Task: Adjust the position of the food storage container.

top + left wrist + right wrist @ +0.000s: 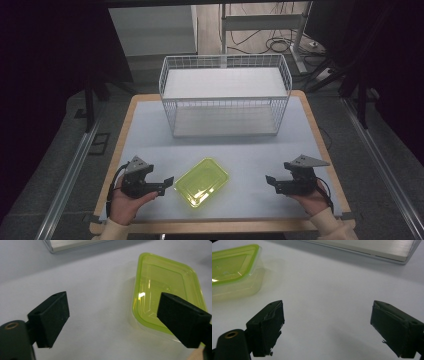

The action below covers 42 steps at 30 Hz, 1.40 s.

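The green lidded container (pixel 202 182) lies flat at lower centre of the high view, its long axis running from lower left to upper right. The left tongs (pixel 167 184) stand wide open just beside its left end, holding nothing. The right tongs (pixel 271 182) gape empty, well apart at lower right. The pale counter (pixel 145 130) carries a white wire basket (pixel 224 95) above centre; the room around is dark.
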### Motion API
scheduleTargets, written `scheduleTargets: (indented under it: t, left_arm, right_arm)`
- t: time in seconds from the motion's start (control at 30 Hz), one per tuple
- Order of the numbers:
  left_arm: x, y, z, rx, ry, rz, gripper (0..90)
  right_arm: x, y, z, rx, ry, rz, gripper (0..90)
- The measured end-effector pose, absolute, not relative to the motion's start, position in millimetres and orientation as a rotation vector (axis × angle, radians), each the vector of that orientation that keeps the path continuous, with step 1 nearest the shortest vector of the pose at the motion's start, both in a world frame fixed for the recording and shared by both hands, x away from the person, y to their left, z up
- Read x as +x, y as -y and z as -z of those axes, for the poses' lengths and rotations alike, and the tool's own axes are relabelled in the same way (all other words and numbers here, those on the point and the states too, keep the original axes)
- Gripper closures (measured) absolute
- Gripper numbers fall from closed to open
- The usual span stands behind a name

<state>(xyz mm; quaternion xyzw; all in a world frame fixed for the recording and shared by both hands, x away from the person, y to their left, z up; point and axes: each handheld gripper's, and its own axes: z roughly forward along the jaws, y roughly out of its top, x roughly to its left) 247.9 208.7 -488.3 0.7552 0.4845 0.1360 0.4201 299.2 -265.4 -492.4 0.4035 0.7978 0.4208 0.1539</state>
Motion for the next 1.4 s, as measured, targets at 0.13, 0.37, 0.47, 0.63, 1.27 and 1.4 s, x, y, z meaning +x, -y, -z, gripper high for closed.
scheduleTargets:
  t: [0.13,0.37,0.47,0.63,1.27,1.4]
  left_arm:
    - [245,-207,486,1.885,-1.222,-0.343,13.3]
    - [237,-203,482,1.885,-1.236,-0.307,28.5]
    - [237,-200,479,1.898,-1.217,-0.306,45.3]
    - [234,-202,475,1.890,-1.180,-0.272,77.2]
    - [219,-160,458,1.989,-0.973,-0.129,90.0]
    - [215,-150,459,2.014,-0.939,-0.098,90.0]
  right_arm:
    - [298,267,491,1.140,-2.291,-1.208,12.3]
    - [300,268,488,1.123,-2.289,-1.237,14.1]
    - [298,268,489,1.110,-2.290,-1.229,14.7]
    - [296,270,487,1.086,-2.277,-1.205,16.4]
    - [293,271,489,1.083,-2.266,-1.193,18.1]
    - [293,271,490,1.082,-2.271,-1.189,18.2]
